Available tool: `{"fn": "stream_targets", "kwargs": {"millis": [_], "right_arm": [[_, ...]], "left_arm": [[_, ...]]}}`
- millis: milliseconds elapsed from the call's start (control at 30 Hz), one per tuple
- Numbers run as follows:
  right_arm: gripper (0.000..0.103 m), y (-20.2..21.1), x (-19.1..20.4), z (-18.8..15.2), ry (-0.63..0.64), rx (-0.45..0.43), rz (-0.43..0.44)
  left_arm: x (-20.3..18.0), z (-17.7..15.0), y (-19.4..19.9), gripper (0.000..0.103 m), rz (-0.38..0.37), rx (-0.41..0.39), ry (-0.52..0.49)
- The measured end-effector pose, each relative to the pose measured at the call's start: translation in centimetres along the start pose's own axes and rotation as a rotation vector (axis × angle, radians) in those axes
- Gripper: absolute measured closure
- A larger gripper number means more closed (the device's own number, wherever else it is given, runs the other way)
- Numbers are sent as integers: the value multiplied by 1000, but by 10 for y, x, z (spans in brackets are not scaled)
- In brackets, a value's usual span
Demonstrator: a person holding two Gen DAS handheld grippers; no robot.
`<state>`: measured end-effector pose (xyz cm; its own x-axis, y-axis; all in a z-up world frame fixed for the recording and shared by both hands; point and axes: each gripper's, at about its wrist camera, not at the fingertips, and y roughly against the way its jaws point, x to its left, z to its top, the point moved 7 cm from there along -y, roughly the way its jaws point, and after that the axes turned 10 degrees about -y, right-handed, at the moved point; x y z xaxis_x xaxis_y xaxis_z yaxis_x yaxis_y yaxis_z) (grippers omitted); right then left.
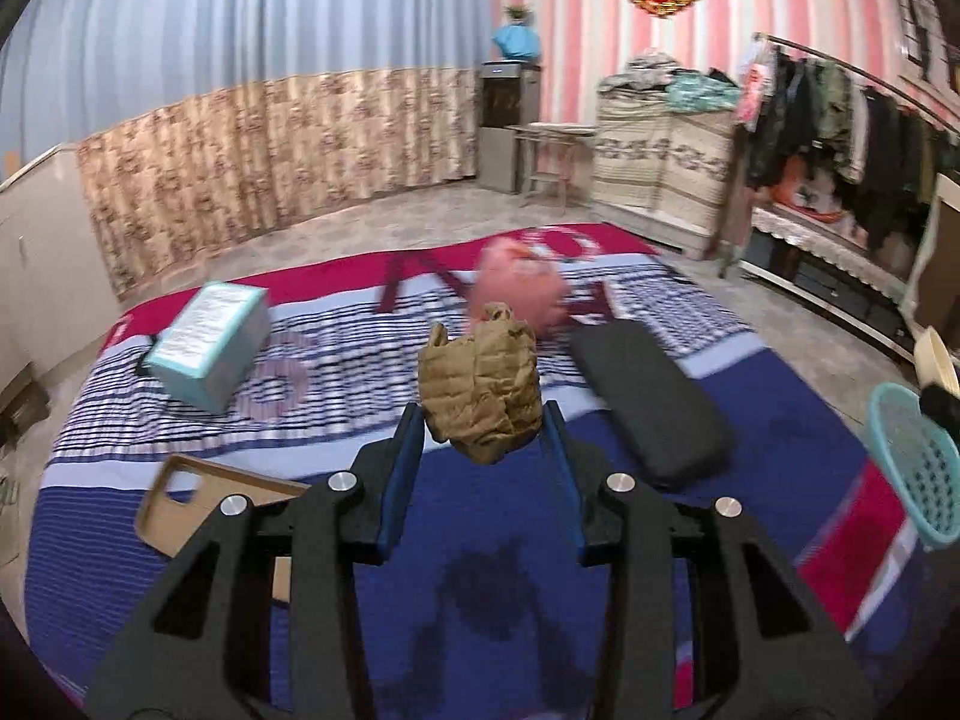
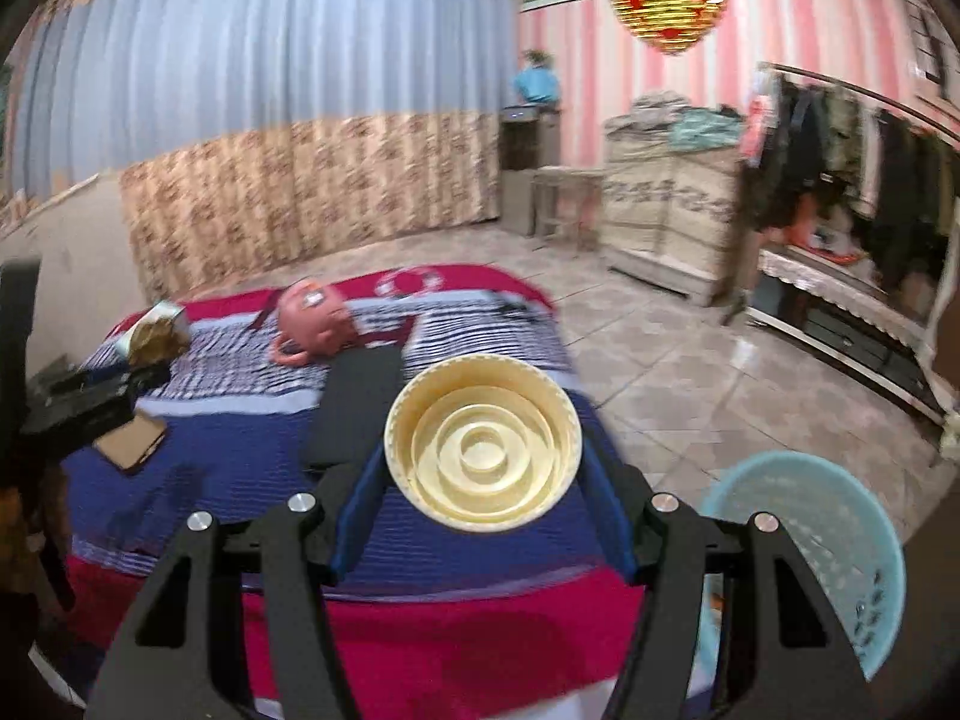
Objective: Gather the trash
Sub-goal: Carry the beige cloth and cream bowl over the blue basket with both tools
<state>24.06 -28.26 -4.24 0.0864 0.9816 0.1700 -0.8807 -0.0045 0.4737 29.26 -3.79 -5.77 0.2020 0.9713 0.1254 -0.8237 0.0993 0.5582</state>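
Observation:
My left gripper is shut on a crumpled brown paper wad and holds it above the striped blanket. My right gripper is shut on a cream plastic lid, held above the blanket's right part. A light blue mesh basket stands on the floor just right of my right gripper; it also shows at the right edge of the left wrist view. The left gripper with the wad shows far left in the right wrist view.
On the blanket lie a teal box, a pink toy, a black flat case and a brown phone case. A clothes rack and a covered cabinet stand at the right on tiled floor.

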Motion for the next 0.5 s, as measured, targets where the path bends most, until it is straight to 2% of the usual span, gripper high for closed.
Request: {"fn": "stream_targets", "kwargs": {"millis": [233,500], "right_arm": [[42,24,-81,11,-92,-77,-132],[42,36,-157,10,-172,-99,-262]], "left_arm": [[-61,17,7,64,-83,-34,-46],[-132,37,10,64,-179,-69,-101]]}}
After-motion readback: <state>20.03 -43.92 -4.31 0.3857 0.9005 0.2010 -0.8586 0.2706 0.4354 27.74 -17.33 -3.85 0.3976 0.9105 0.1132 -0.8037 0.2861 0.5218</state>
